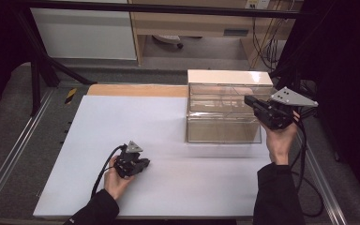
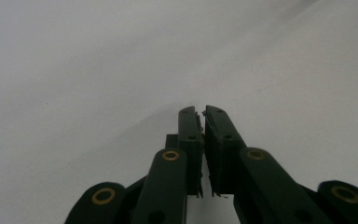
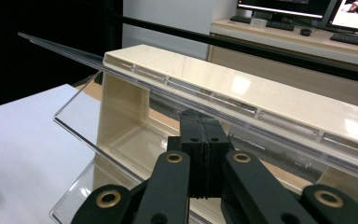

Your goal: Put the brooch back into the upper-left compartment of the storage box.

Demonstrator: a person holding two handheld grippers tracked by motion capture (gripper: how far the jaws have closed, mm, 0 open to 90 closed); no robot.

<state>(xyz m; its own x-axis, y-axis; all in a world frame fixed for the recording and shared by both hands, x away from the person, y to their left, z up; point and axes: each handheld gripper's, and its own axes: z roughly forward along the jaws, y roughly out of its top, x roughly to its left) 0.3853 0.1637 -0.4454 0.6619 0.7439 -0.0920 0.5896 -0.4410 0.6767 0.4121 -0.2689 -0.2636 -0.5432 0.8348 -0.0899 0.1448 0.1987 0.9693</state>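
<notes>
The work here is about the clear box that stands at the far right of the white table. It has a cream top and a see-through front flap. In the right gripper view the flap is swung up and out, and the box looks empty inside as far as I can tell. The right gripper is up at the right end of the box, near the top. Its jaws are pressed together, and they sit right at the long top edge of the flap. It looks like they pinch that edge to keep the flap up, but I cannot be sure the edge is between the pads. The left gripper rests low on the table, well apart from the box, on its near left side. Its jaws are almost together with just a thin gap, and nothing is between them. So the step in hand seems to be working the flap of the box with the right gripper. I think the next move needs a slow, steady swing of the flap, up or down, with no jerk, so the box does not slide. The left gripper could come over and hold the box steady.
</notes>
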